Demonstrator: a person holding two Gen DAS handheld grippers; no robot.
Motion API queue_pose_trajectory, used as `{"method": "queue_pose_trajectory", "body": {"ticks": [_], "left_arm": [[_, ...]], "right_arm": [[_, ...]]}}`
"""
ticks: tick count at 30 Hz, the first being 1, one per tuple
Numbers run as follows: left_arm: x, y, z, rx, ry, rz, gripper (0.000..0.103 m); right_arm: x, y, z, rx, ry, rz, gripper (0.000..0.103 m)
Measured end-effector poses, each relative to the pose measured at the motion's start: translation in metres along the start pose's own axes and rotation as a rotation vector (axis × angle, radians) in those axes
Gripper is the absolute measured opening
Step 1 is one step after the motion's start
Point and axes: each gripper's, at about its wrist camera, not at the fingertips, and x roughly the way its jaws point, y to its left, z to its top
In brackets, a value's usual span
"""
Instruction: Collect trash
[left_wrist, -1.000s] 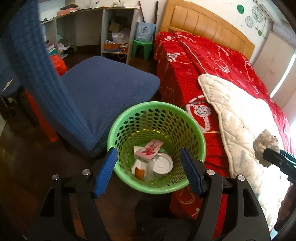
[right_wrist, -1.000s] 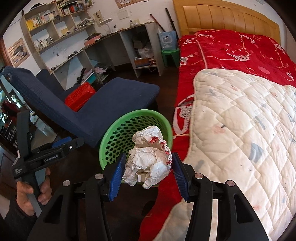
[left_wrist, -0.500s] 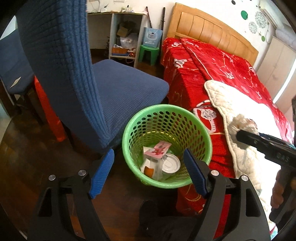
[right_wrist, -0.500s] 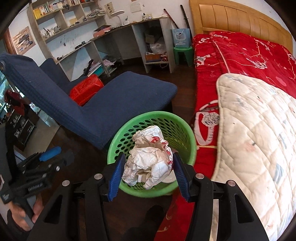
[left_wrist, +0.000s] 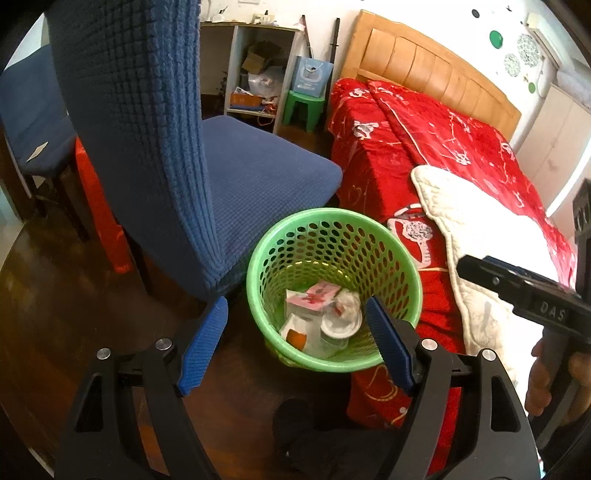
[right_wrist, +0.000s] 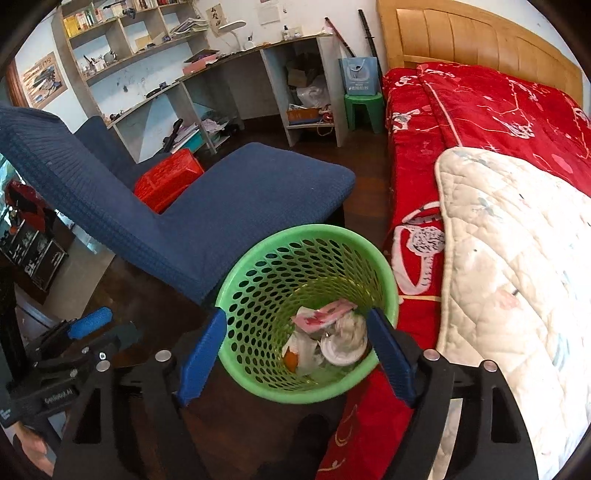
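A green perforated trash basket (left_wrist: 328, 225) (right_wrist: 258, 254) stands on the dark floor between a blue chair and the bed. Inside lie a crumpled white paper ball (right_wrist: 351, 326) (left_wrist: 349, 301), a pink wrapper (right_wrist: 325, 314), a round white lid (left_wrist: 338, 326) and other scraps. My right gripper (right_wrist: 295, 350) is open and empty just above the basket's near rim. My left gripper (left_wrist: 295, 343) is open and empty, also just above the near rim.
A blue fabric chair (left_wrist: 236, 184) (right_wrist: 240, 206) stands to the basket's left. A bed with a red blanket (right_wrist: 480, 110) and a white quilt (right_wrist: 517, 258) lies on the right. A red box (right_wrist: 166, 177), a green stool (right_wrist: 364, 109) and desk shelves (right_wrist: 221, 74) stand behind.
My right gripper has opened and the crumpled paper ball has dropped into the basket. Both grippers have moved closer over the basket.
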Motion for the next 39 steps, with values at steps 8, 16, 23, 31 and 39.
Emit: {"method": "queue_pose_trajectory", "body": {"ticks": [8, 16, 23, 31, 39], "left_arm": [[-0.010, -0.016, -0.003, 0.028, -0.023, 0.029, 0.080], [-0.028, -0.042, -0.012, 0.077, -0.036, 0.019, 0.082], [-0.046, -0.061, -0.019, 0.088, -0.051, -0.015, 0.089], [-0.068, -0.083, -0.029, 0.132, -0.087, -0.006, 0.098], [-0.089, -0.107, -0.042, 0.191, -0.128, 0.007, 0.098]], "right_arm": [[-0.037, -0.015, -0.012, 0.023, -0.042, -0.038, 0.086], [-0.080, -0.030, -0.037, 0.045, -0.068, -0.088, 0.091], [-0.115, -0.045, -0.070, 0.085, -0.092, -0.150, 0.092], [-0.147, -0.052, -0.107, 0.082, -0.116, -0.247, 0.093], [-0.179, -0.053, -0.131, 0.106, -0.148, -0.290, 0.094]]}}
